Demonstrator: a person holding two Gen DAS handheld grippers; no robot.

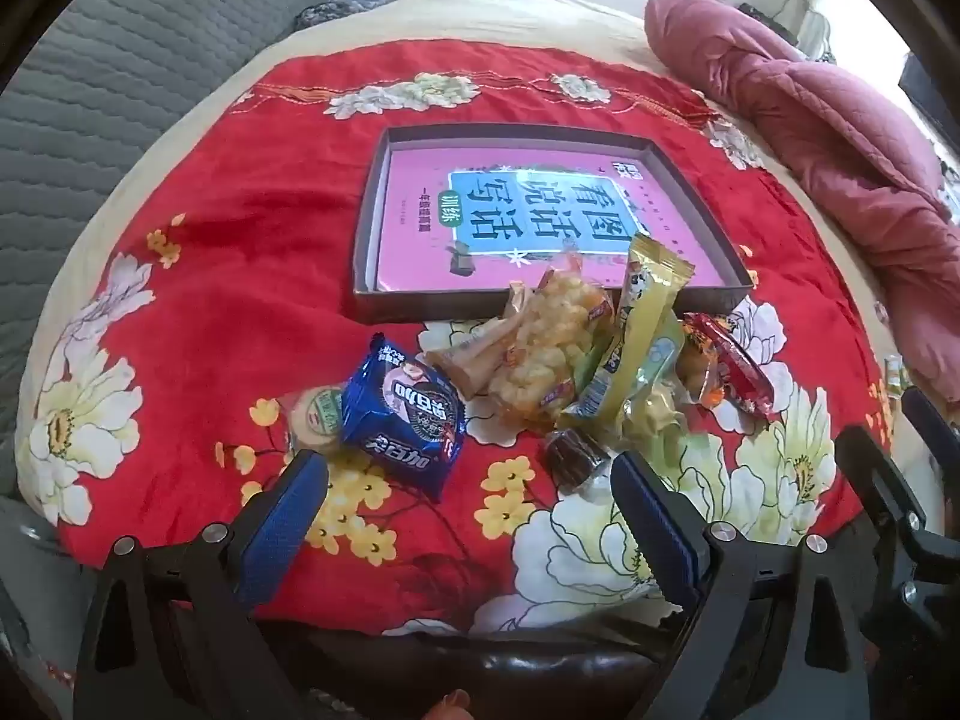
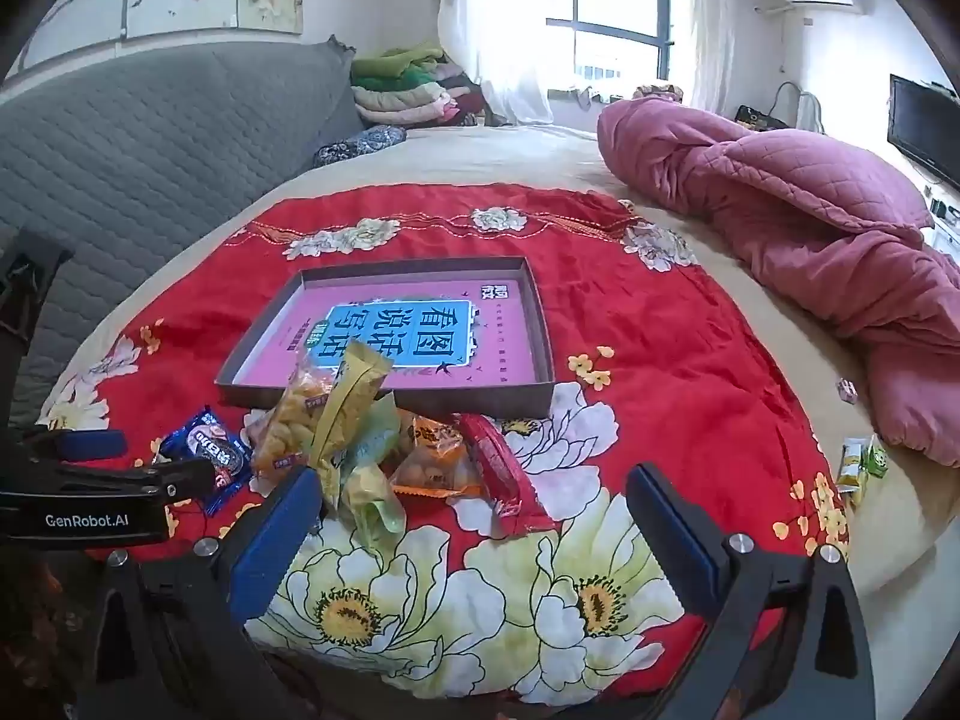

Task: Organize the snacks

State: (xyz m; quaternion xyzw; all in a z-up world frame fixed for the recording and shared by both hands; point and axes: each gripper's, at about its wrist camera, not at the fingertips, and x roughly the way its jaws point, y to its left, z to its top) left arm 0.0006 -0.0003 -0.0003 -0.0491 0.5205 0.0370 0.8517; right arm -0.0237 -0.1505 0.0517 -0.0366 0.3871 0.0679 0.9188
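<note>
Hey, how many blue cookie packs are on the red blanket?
1: the blue cookie pack lies left of the snack pile. Others may hide beneath it.

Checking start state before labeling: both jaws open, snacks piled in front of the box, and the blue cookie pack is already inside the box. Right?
Not quite. The blue cookie pack is not inside the box; it lies on the red floral blanket at the left end of the snack pile, as the left wrist view shows. The rest holds: both sets of jaws stand open and the snacks sit in front of the box.
</note>
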